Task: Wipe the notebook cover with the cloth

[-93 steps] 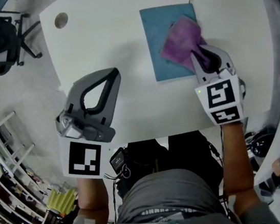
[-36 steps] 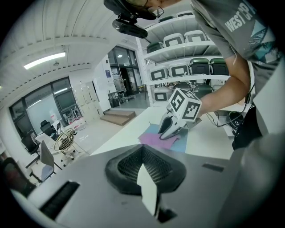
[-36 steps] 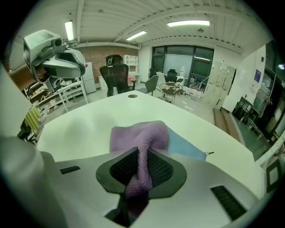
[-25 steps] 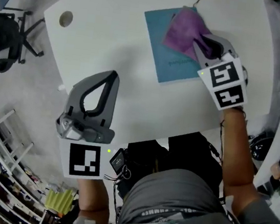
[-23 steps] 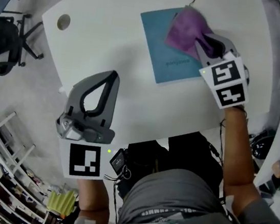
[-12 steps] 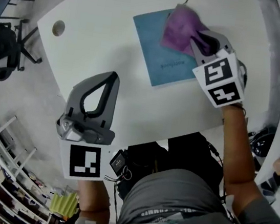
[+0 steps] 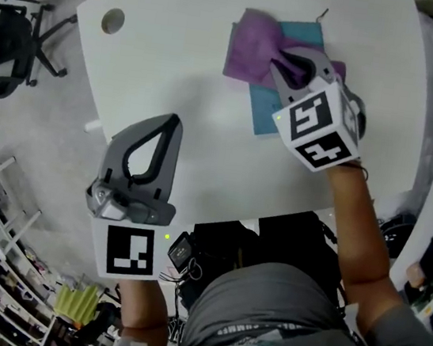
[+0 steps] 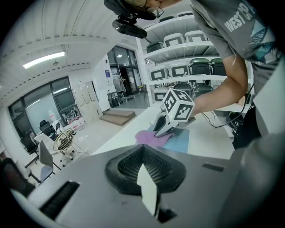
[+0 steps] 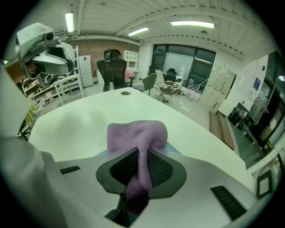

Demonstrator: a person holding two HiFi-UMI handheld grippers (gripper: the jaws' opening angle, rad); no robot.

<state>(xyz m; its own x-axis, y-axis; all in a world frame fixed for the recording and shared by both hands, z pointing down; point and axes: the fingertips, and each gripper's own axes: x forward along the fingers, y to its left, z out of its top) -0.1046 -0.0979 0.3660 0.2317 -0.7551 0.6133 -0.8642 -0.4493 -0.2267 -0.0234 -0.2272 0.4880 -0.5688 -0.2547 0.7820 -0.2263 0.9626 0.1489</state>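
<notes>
Head view looks steeply down on the tabletop. Left gripper view, low, faces right toward the right hand-held gripper. Right gripper view faces far and left. All share the cloth.

This looks like a big office or work lab. A wide white table has a round cable hole at ten o'clock. Black office chairs stand near. Shelves hold grey boxes. Long ceiling lights shine above glass-walled rooms.

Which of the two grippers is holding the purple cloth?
The right gripper: its jaws pinch the cloth on the notebook, while the left gripper holds nothing.
</notes>
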